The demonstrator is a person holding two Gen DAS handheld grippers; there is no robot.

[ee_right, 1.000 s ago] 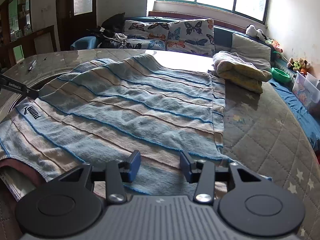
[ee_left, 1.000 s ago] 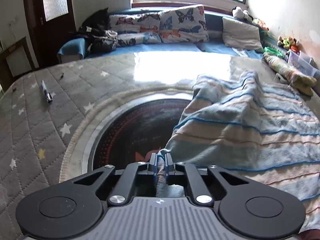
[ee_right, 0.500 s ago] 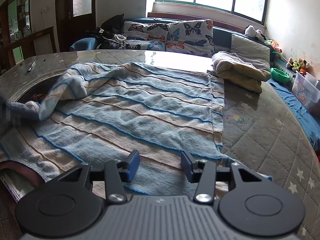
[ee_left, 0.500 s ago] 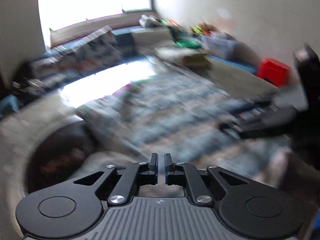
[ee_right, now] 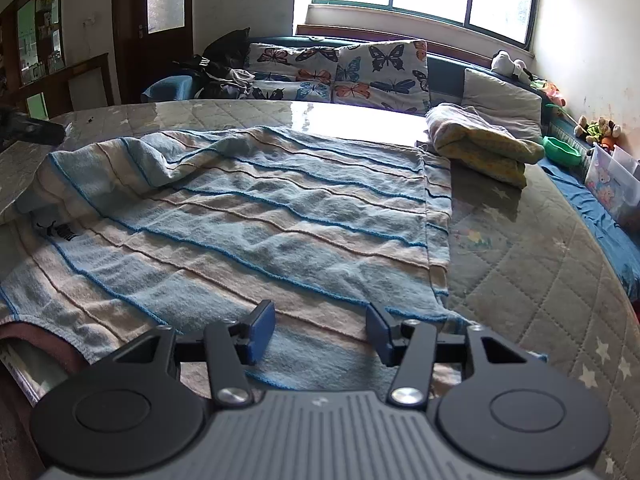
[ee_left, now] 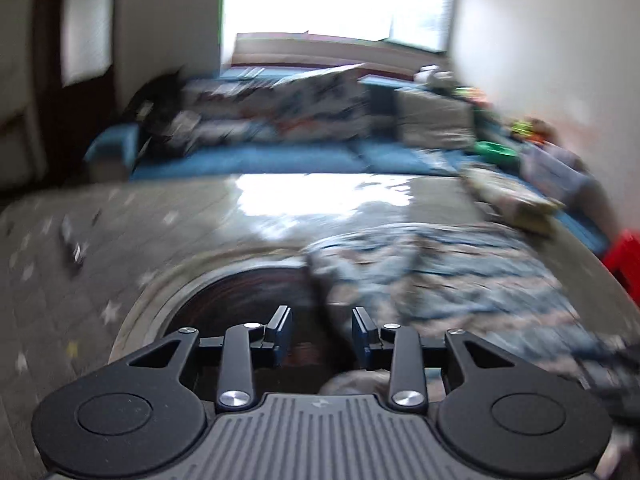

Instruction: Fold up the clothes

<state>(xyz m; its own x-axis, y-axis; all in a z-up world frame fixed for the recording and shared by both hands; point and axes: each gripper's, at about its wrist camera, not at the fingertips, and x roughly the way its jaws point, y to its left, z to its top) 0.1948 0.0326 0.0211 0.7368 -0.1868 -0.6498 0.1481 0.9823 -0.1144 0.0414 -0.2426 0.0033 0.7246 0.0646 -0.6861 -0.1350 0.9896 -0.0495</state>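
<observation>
A blue and beige striped towel [ee_right: 256,232] lies spread on the quilted table, its left part folded over onto itself. It also shows, blurred, in the left wrist view [ee_left: 448,280]. My right gripper [ee_right: 318,334] is open and empty, low over the towel's near edge. My left gripper [ee_left: 320,334] is open and empty, at the towel's left edge above a dark round inset [ee_left: 248,296]. The left gripper's tip [ee_right: 36,132] shows at the far left of the right wrist view.
A folded yellow blanket [ee_right: 484,144] lies at the table's back right. A sofa with butterfly cushions [ee_right: 340,68] runs behind. A green bowl [ee_right: 564,152] and a plastic box [ee_right: 616,176] sit at the right. A small dark object [ee_left: 74,248] lies on the table's left.
My left gripper let go of the towel corner after carrying it over to the right, opened, and swung back to the left. The towel now lies folded. The right gripper stayed put.
</observation>
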